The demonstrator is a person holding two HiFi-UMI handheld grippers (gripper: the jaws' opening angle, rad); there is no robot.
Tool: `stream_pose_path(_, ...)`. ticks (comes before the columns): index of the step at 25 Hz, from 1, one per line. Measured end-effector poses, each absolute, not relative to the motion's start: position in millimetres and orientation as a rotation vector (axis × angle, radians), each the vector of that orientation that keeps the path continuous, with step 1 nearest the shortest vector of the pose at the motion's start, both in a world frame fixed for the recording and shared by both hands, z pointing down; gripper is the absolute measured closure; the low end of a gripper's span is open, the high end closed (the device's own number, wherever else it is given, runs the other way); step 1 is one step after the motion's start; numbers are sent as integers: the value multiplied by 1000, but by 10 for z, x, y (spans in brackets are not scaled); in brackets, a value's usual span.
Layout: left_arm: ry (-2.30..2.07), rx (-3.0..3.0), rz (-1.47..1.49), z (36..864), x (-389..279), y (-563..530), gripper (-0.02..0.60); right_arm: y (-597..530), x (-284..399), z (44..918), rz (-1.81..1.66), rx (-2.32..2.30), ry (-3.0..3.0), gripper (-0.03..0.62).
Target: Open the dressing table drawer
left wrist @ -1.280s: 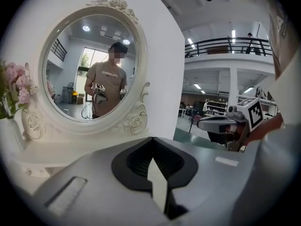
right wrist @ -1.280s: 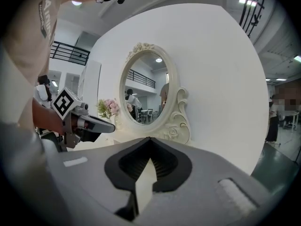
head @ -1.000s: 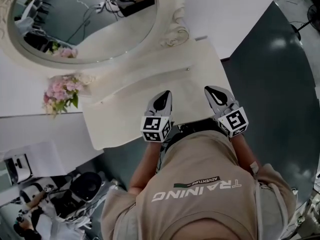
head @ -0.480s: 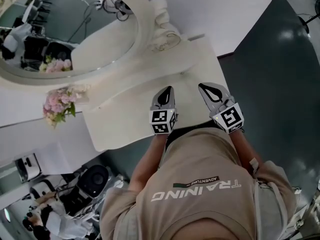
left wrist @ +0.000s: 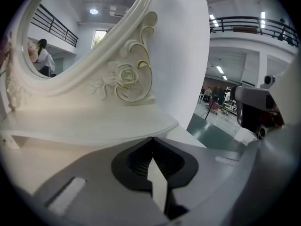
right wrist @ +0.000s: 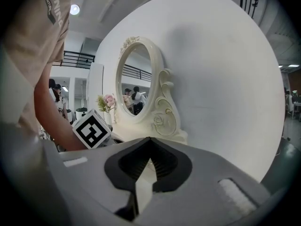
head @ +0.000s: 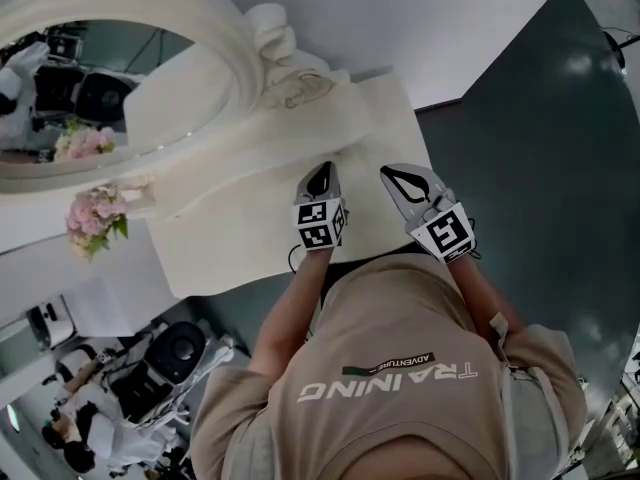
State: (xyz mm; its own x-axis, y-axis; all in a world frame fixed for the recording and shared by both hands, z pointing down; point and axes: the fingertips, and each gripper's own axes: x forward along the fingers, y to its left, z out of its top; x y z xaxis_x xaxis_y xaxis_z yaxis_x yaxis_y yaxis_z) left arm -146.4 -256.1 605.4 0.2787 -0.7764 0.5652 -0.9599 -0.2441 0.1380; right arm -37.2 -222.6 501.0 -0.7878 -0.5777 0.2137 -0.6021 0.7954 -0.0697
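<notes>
Movement is the news: our left tool (head: 322,178) and right tool (head: 402,180) have sunk lower toward the bench (head: 230,248) and now sit poised over its front edge, on the near side of the mirror (head: 100,98). Both have jaws pressed together and carry nothing. The drawer shows in no view; we judge it lies under that edge, so reaching down to it comes next.
</notes>
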Motion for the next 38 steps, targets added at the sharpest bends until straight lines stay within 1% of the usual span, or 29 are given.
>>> stream_pose_path(1,-1566,2081,541,6101,-1521,-2562,560,-2219,-417,5051,204,920,-2802,592)
stream_pose_path(4,-1581,2038,570,6287,-1587,-2534,529,-2193,-437,5166,210,905,-2809,592)
stream_pose_path(9,-1578,1940,585,6549,-1316,-2635,482,-2319,-98,5209,228,907,-2825,592)
stream_pose_path(13,-1567,1887,599,6713,-1308,-2673,460,-2356,0,5253,251,923,-2814,592)
stream_pose_path(22,-1559,1837,578,6806,-1286,-2775,462,-2388,151,5347,286,933,-2777,592)
stream_pose_path(24,-1569,1839,573,6769,-1286,-2808,443,-2397,164,5361,303,938,-2775,592)
stream_pose_path(27,-1574,1841,585,6767,-1303,-2853,468,-2402,167,5378,308,940,-2772,592)
stream_pose_path(38,-1560,1866,623,6797,-1250,-2750,471,-2340,68,5393,313,929,-2781,592)
